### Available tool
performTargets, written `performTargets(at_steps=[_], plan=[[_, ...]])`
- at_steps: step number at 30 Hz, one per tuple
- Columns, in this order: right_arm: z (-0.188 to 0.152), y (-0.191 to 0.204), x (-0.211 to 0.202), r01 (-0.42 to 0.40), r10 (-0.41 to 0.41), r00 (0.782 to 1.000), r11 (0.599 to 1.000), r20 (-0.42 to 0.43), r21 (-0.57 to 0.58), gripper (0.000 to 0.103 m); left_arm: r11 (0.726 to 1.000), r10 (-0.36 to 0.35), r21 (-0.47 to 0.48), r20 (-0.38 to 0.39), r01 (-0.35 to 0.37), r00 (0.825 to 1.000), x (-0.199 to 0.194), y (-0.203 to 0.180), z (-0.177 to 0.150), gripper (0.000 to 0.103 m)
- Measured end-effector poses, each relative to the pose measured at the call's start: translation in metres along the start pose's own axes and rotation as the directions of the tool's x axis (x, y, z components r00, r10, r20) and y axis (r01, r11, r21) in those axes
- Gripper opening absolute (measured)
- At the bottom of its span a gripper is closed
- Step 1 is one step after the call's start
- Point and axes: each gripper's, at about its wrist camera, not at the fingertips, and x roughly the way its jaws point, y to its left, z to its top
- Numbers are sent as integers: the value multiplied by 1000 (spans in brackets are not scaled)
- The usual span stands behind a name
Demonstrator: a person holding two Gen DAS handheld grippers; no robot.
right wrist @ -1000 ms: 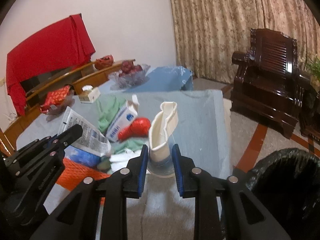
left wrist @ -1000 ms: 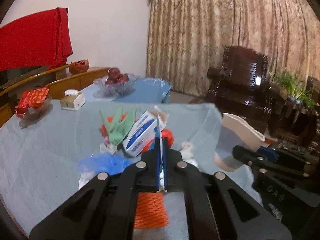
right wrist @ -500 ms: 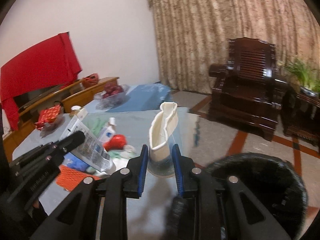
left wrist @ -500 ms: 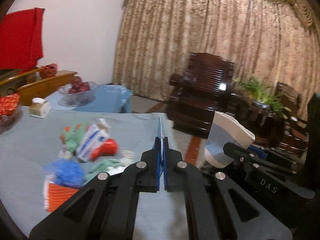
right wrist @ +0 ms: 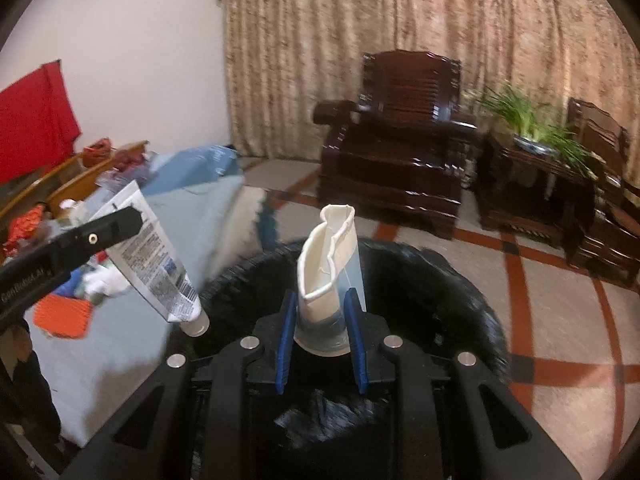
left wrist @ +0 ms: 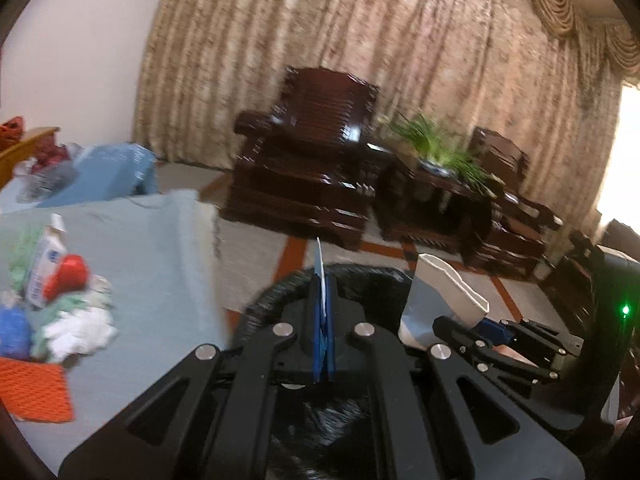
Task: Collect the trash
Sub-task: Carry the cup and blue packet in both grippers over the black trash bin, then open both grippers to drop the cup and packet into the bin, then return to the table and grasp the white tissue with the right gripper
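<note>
Cup (right wrist: 326, 264) crushed, cream paper, pinched in my right gripper (right wrist: 320, 340) over black bin (right wrist: 452, 280); my left gripper (left wrist: 323, 320) clamps flattened printed tube (right wrist: 154, 256).

Trash bin (right wrist: 460, 300) right of table (right wrist: 208, 216), armchair (right wrist: 400, 140) behind.

The heap of crumpled white, green, blue and red litter (left wrist: 60, 304) on the pale blue tablecloth is smeared by motion blur, so single pieces cannot be told apart. The black-lined round bin (right wrist: 452, 304) is largely hidden behind the black right gripper (right wrist: 320, 334), and the small print on the flattened white tube (right wrist: 154, 264) is unreadable.
</note>
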Motion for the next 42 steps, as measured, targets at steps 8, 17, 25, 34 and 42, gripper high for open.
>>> performTargets(at_steps=[8,17,25,34,42], plan=[[-24,-21,17,37,-34,996,999,-79,40,25,999,-42,8,-144,44,989,56,-11,-31,2],[-33,-23,17,49,-45,995,997,-87,52,39,1000,-14,2,-123,15,992,45,-1,-36,39],[-19,-10,3,43,-42,999,998,-9,49,94,997,76,8,-53,-76,996,12,16,-26,76],[6,35,4,-58,57,997,998,50,21,97,954,299,-8,53,-299,953,-53,75,-10,88],[26,111,21,-189,193,978,980,77,-60,97,858,512,-79,63,-507,857,-107,147,-20,88]])
